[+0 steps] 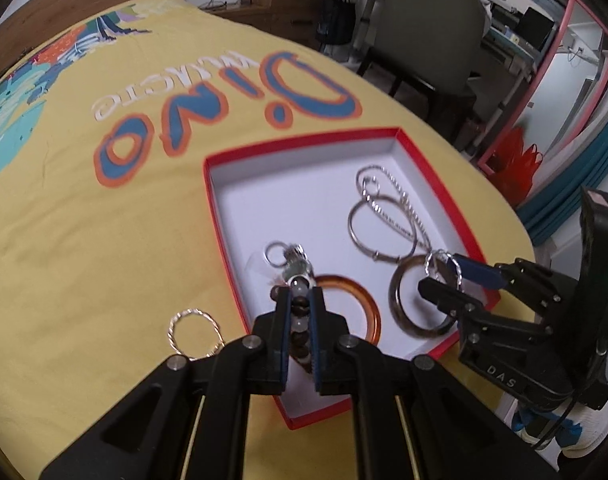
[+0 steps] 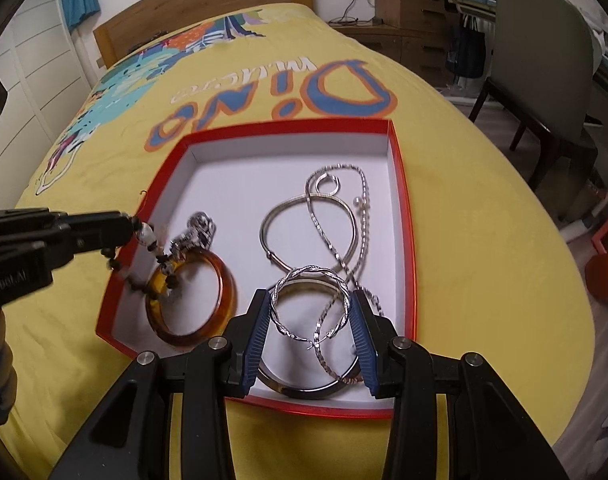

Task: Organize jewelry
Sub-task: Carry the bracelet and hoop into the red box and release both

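Note:
A red box [image 1: 220, 216] with a white floor lies on the yellow bedspread; it also shows in the right wrist view [image 2: 403, 208]. My left gripper [image 1: 300, 304] is shut on a beaded bracelet [image 1: 300, 320] over the box's near left side; its beads and charms hang there in the right wrist view [image 2: 160, 252]. My right gripper [image 2: 311, 316] holds a twisted silver hoop [image 2: 309, 304] between its pads above a dark bangle [image 2: 304, 390]. Inside lie an amber bangle [image 2: 224, 300], a silver bangle [image 2: 276, 216] and a silver chain [image 2: 359, 208].
A second twisted silver hoop [image 1: 194, 332] lies on the bedspread left of the box. A grey chair [image 2: 543, 60] and a wooden dresser [image 2: 407, 4] stand past the bed's right edge. The headboard [image 2: 200, 4] is at the far end.

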A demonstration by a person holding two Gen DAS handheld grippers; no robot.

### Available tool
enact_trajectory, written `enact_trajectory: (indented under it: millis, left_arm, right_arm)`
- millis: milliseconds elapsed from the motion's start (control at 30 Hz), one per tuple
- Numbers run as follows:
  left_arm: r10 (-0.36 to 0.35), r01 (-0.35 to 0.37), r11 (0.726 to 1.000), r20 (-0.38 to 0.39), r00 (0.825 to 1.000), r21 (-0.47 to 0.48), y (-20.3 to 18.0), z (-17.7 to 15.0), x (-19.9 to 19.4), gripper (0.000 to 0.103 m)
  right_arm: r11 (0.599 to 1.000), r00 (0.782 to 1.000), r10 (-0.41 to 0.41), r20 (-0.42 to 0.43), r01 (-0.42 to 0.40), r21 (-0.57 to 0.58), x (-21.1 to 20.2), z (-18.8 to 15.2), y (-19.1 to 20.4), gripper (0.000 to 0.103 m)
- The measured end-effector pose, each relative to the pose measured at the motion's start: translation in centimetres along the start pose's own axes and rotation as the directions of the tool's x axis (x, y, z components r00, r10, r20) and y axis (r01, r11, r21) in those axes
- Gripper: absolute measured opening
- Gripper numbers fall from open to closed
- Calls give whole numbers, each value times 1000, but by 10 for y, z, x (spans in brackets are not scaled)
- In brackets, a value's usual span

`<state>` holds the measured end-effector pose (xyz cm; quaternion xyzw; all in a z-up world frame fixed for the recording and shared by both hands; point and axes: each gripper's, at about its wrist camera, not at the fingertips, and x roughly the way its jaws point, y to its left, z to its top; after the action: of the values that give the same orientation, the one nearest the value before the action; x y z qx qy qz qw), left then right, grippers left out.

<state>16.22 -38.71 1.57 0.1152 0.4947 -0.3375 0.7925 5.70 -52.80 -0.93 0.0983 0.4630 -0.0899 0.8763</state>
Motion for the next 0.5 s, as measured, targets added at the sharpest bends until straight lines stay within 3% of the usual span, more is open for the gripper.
enact_trajectory:
  millis: [100, 233, 333, 500]
  left_arm:
    - [-18, 18, 1000, -11, 1000, -15, 3, -4, 3, 9]
    - [-40, 39, 999, -10, 999, -30, 7, -6, 0, 19]
    - [-56, 56, 998, 4, 998, -38, 11, -6, -8, 22]
    - [-37, 40, 997, 48, 998, -61, 25, -5, -29, 22]
  right_arm:
    - [1000, 1000, 1, -4, -1, 10, 2, -4, -1, 41]
    - [1000, 1000, -2, 2, 2, 16, -1, -7, -3, 42]
    - [1000, 1000, 1, 10, -1, 22, -5, -7, -3, 48]
    - [999, 999, 16, 35, -17, 28, -15, -3, 4, 48]
